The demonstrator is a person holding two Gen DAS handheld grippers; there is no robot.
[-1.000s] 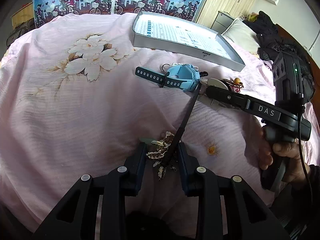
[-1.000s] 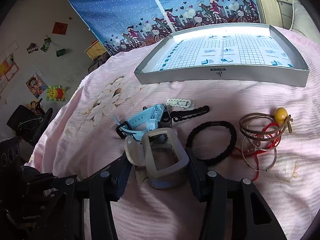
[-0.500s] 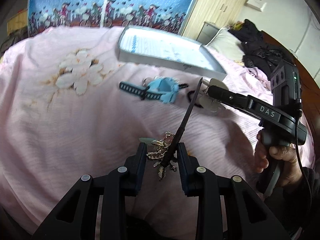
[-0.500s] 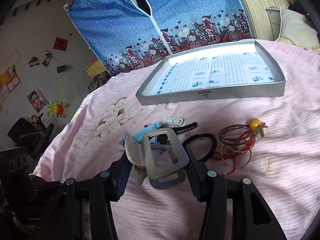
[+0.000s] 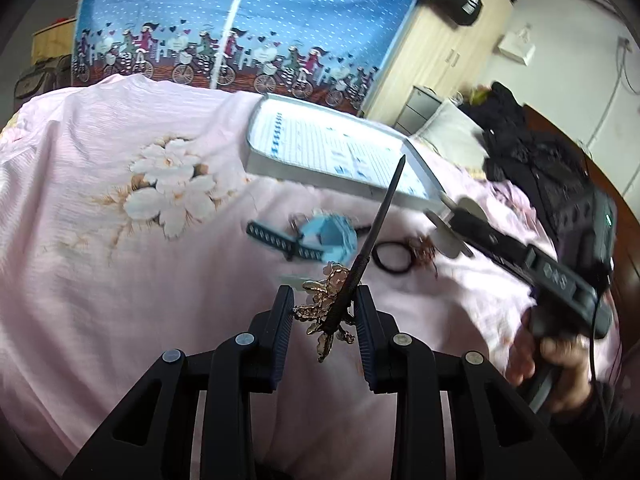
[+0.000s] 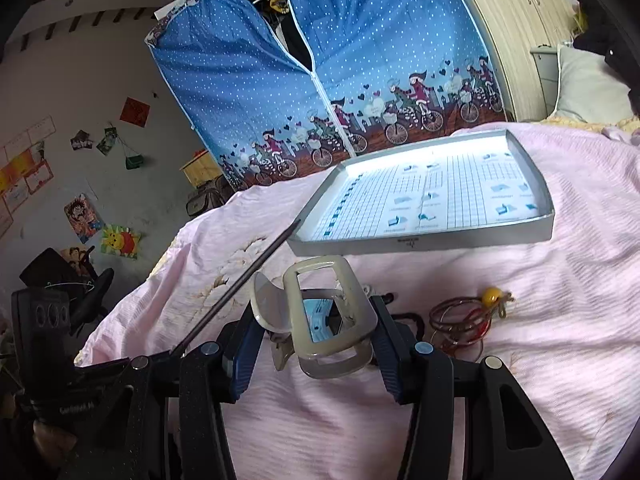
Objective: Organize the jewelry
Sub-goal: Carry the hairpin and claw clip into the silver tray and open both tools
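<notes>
One grey tray (image 6: 420, 242) sits on the bed (image 6: 560, 340) at 12 o'clock, holding nothing. Left gripper (image 5: 324, 320) jaws clamp one black hair stick (image 5: 372, 244) with gold ornament; right gripper (image 6: 316, 336) jaws clamp one grey hair claw (image 6: 324, 320).

Setting: home bedroom. Work surface is a bed with a pink floral bedspread (image 5: 120, 240); a pillow (image 6: 588, 88) lies at its far end. Beyond the bed stand a blue zip-front fabric wardrobe (image 6: 320, 80) and a wooden cabinet (image 5: 440, 52), with cartoon posters (image 6: 84, 216) on the wall left of the wardrobe.
</notes>
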